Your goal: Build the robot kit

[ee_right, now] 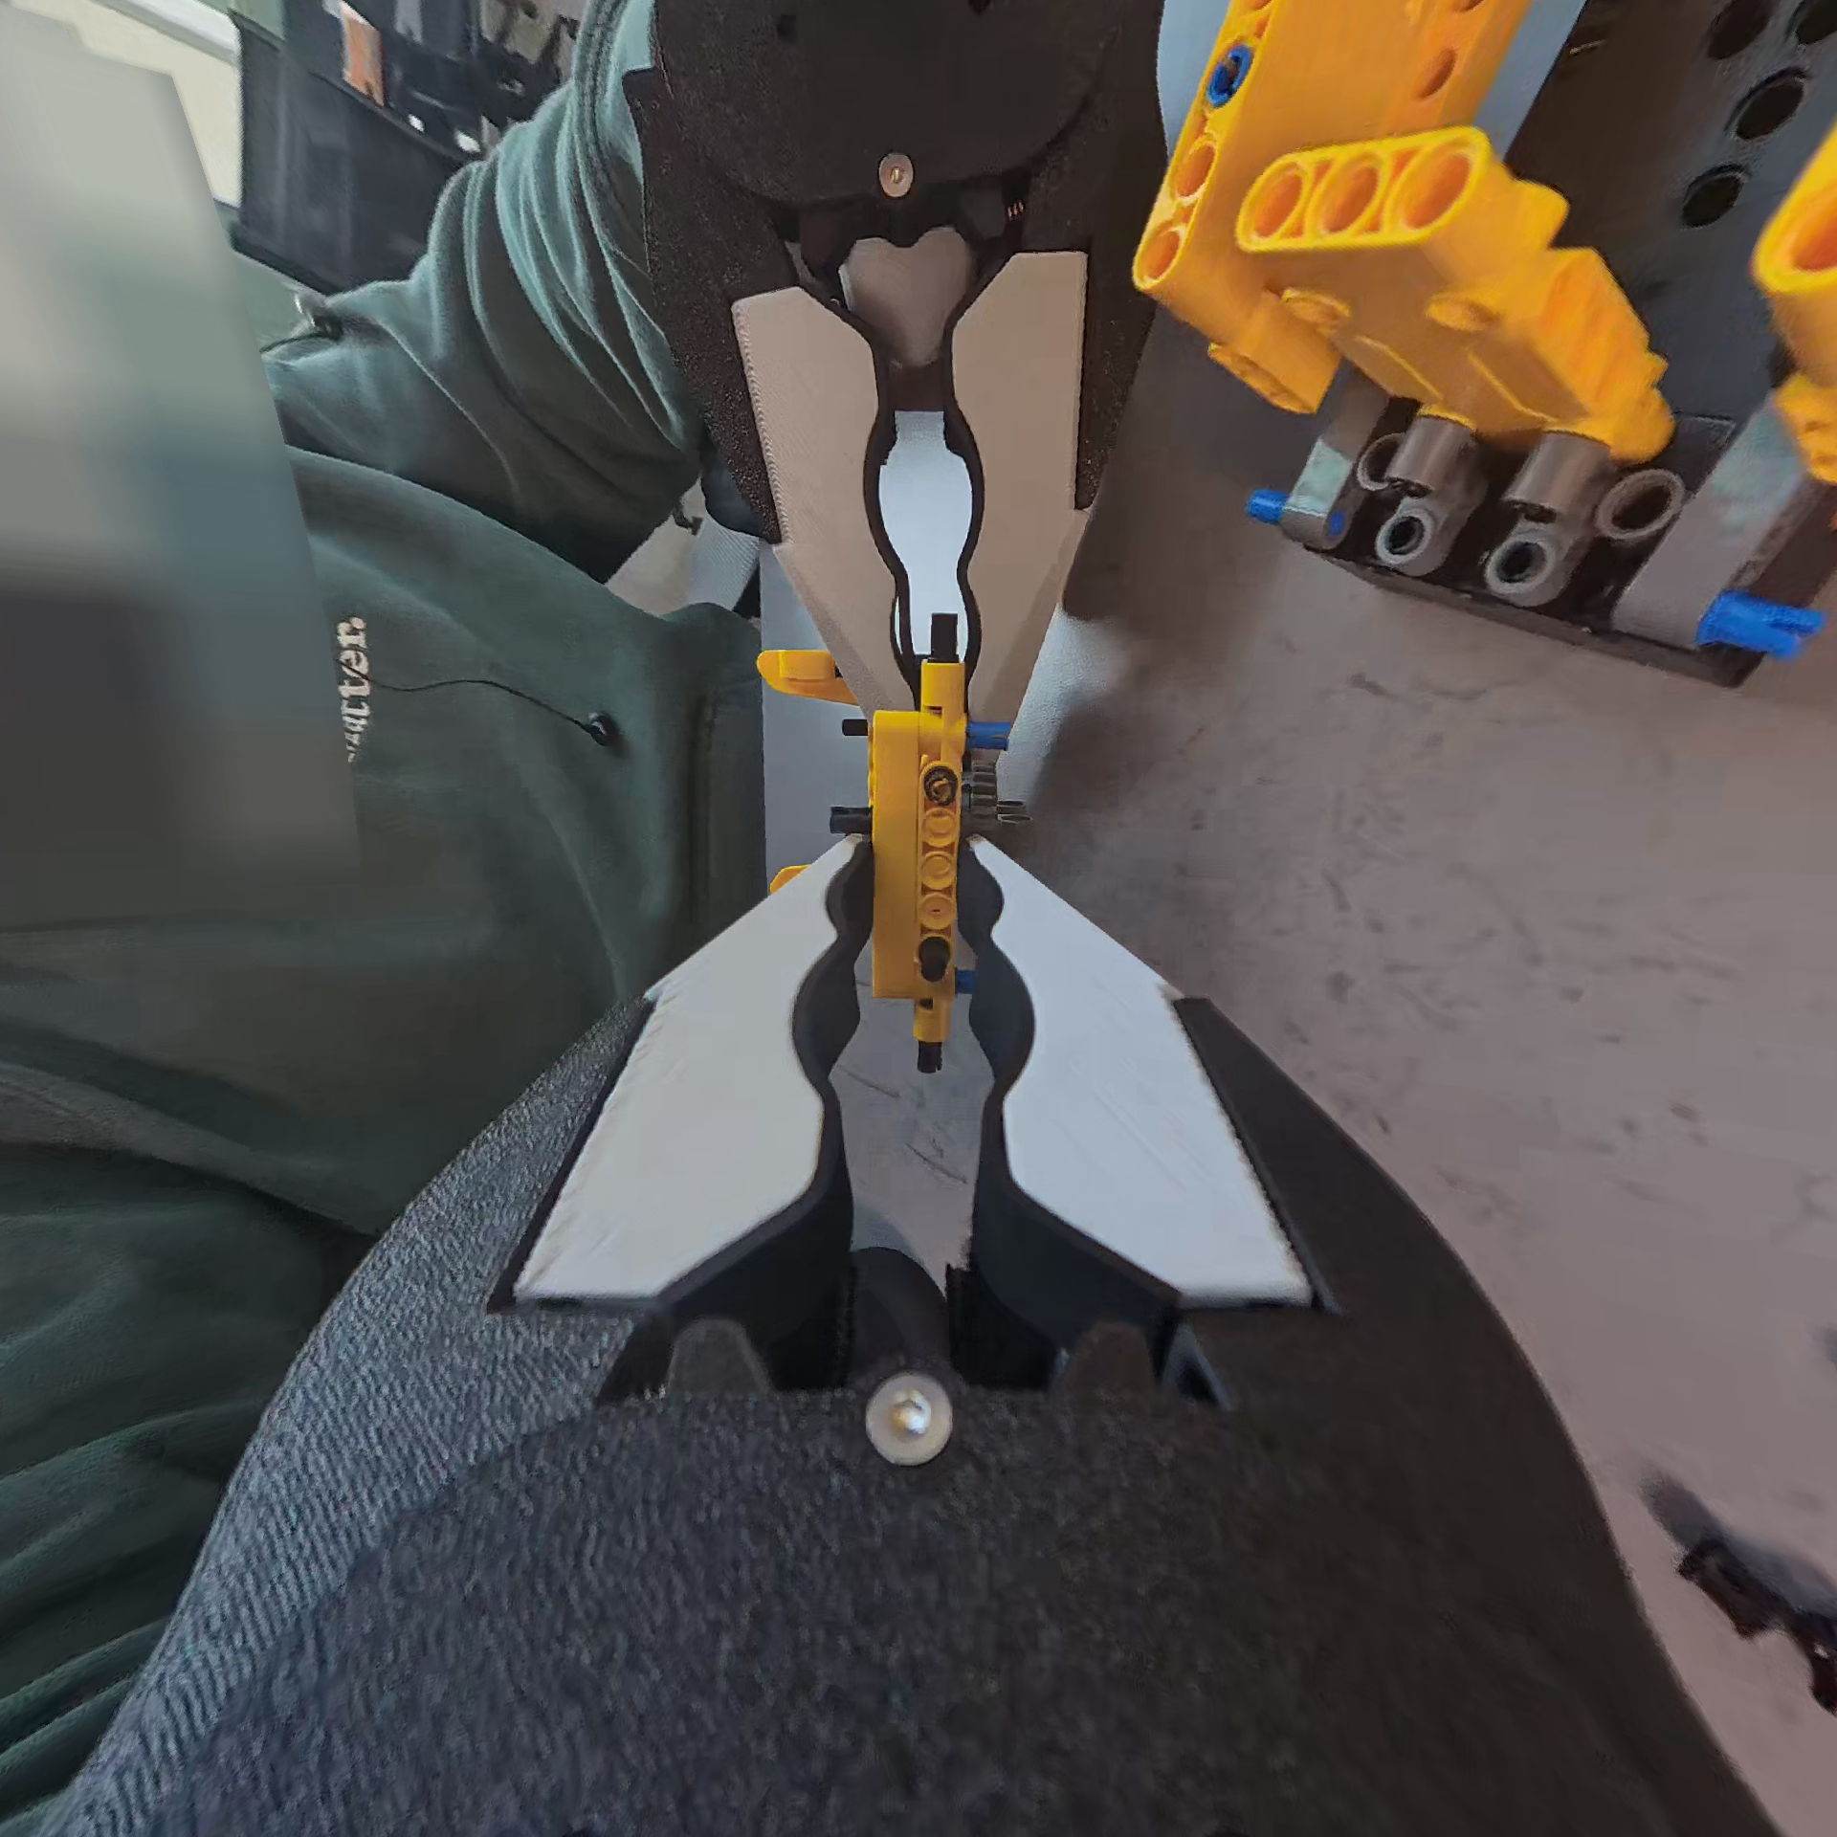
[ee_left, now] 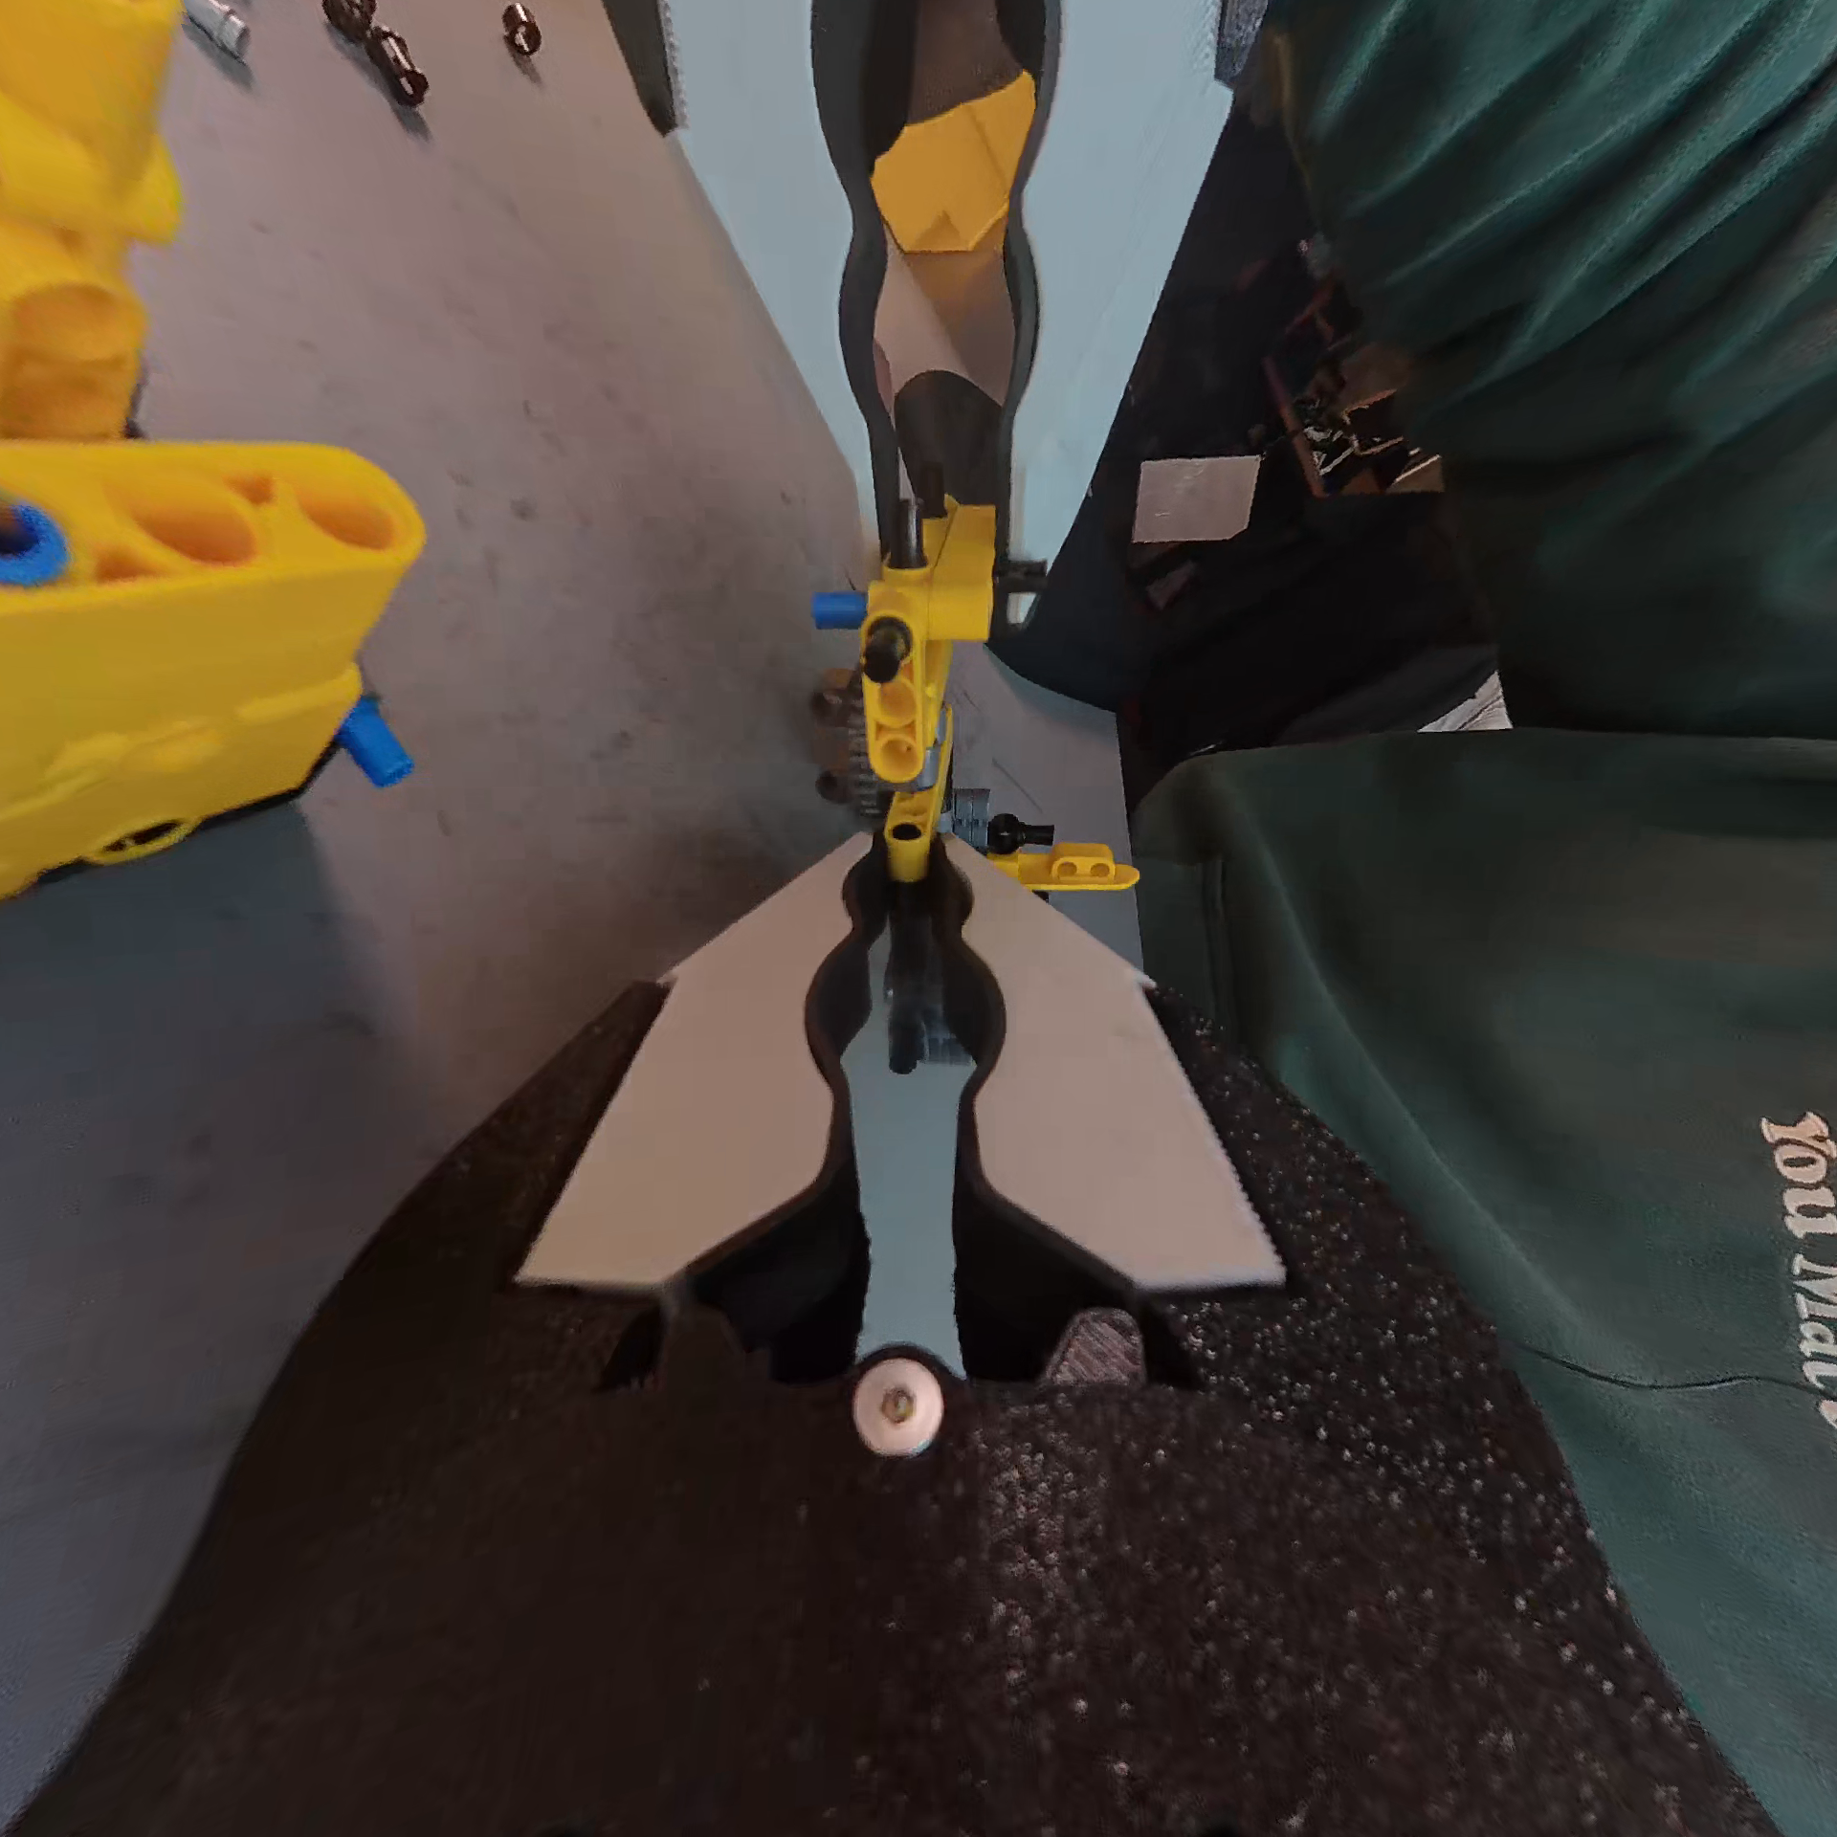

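**Inspector:** Yellow brick assembly (ee_left: pixel 910 686) is suspended between both grippers, above the grey tabletop (ee_left: pixel 477 328). Left gripper (ee_left: pixel 907 865) is clamped on its near end; the fingers meet on a narrow yellow beam right at their tips.

**Assistant:** And the right?

**Inspector:** Right gripper (ee_right: pixel 917 895) is likewise clamped, its fingers pressed on the flanks of a studded yellow beam. The two grippers face each other, tip to tip, with the assembly between.

**Assistant:** Axis?

**Inspector:** Long axis runs straight ahead of each gripper, in line with the fingers. Neither hand is clearly nearer; each holds an opposite end.

**Assistant:** Differences between views?

**Inspector:** Left wrist view shows a small yellow plate with a black ball pin (ee_left: pixel 1069 867) just right of its fingertips, and a blue pin (ee_left: pixel 833 608) jutting left. Right wrist view alone shows black gear teeth (ee_right: pixel 984 785) on the assembly's right side, and a large yellow block model on a black fixture (ee_right: pixel 1412 298) up and to the right. A person's green sleeve (ee_right: pixel 497 328) lies to its left.
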Demonstrator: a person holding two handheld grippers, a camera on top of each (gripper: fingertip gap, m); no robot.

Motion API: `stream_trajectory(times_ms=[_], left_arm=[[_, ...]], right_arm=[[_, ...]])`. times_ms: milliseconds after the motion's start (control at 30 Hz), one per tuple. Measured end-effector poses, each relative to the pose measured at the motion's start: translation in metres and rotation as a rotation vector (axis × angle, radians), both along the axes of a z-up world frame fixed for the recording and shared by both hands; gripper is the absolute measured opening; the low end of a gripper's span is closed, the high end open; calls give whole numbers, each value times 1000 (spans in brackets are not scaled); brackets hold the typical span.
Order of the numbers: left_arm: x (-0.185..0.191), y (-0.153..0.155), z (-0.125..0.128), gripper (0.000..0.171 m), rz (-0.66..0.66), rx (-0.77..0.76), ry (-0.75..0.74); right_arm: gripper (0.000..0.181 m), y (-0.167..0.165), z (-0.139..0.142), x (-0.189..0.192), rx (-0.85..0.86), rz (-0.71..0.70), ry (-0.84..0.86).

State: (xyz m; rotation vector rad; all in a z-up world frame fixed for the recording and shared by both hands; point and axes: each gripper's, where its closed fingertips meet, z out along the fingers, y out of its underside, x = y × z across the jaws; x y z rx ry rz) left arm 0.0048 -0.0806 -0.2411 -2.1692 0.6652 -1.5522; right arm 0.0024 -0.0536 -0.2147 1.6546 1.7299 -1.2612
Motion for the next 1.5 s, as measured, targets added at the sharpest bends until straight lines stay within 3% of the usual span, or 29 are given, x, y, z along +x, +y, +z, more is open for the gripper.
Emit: stream_trajectory(times_ms=[367, 833, 1033, 1300, 1500], left_arm=[[3, -1, 1, 6, 11, -70, -44], [1, -1, 3, 6, 19, -20, -26], [2, 1, 3, 6, 18, 132, 62], [1, 8, 7, 6, 44, 340, 156], [3, 13, 10, 6, 37, 644, 296]], right_arm=[[15, 1, -3, 4, -120, -32, 12], [15, -1, -1, 2, -22, -7, 24], [15, -2, 1, 5, 91, 30, 50], [15, -1, 8, 7, 366, 108, 91], [15, -4, 16, 13, 605, 197, 79]])
